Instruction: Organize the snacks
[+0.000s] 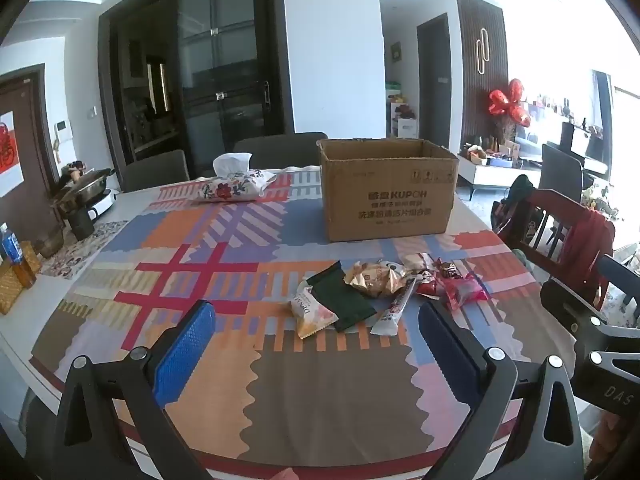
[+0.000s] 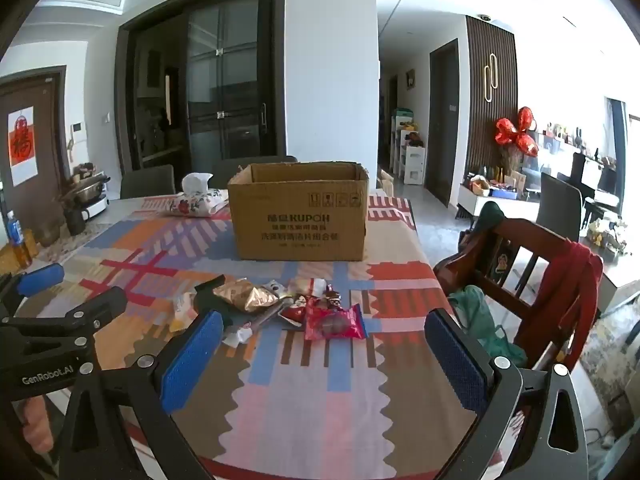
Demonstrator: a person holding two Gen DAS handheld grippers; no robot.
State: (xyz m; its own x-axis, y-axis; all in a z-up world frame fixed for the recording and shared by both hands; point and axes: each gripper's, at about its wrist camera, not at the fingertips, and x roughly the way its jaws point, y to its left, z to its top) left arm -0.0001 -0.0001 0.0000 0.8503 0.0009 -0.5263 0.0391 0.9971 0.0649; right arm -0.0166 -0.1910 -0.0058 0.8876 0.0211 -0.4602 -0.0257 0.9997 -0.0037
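An open cardboard box (image 1: 388, 192) stands on the patterned tablecloth; it also shows in the right wrist view (image 2: 300, 216). In front of it lies a heap of snack packets: a dark green packet (image 1: 340, 296), a gold bag (image 1: 376, 280), a white stick (image 1: 394, 312), a pink-red packet (image 1: 464, 292) and an orange-white packet (image 1: 310, 312). In the right wrist view the pink-red packet (image 2: 334, 322) lies nearest, with the gold bag (image 2: 244, 296) behind it. My left gripper (image 1: 316, 344) is open and empty, short of the heap. My right gripper (image 2: 324, 356) is open and empty, just short of the pink-red packet.
A floral tissue pouch (image 1: 236, 186) lies left of the box. A pot on a cooker (image 1: 86, 194) and a bottle (image 1: 12, 248) stand at the table's left edge. A wooden chair with red cloth (image 2: 540, 280) stands at the right side.
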